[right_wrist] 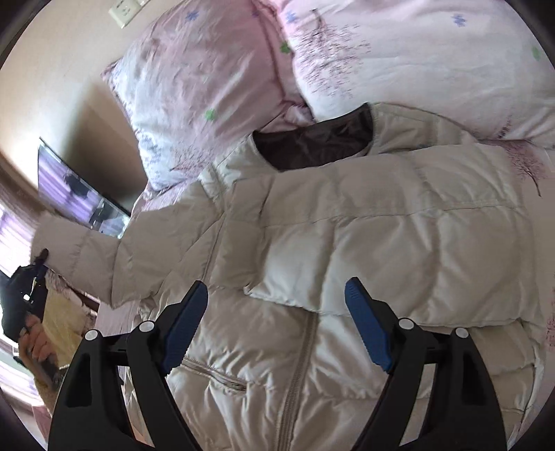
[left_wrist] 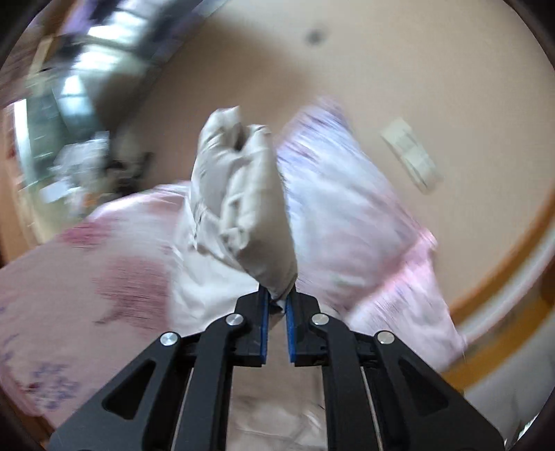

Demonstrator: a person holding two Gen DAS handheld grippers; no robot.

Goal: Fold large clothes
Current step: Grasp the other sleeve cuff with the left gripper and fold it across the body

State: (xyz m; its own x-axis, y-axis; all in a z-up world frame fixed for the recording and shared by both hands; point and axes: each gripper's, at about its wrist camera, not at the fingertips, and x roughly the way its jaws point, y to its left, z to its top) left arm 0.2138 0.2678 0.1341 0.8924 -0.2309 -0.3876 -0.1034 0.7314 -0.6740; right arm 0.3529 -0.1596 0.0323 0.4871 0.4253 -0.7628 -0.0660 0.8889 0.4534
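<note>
No writing legible; left gripper [left_wrist: 276,301] fingers pinch jacket [right_wrist: 347,243] sleeve, right gripper [right_wrist: 277,295] fingers spread.

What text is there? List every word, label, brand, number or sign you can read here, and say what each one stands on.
None: no legible text shows in either view.
Jacket: no label or brand visible.
Pillow: flower and tree print only, no words.
Wall plate: no readable marking; in the left wrist view it is blurred.
Screen: shows a blurred picture, nothing readable.
</note>
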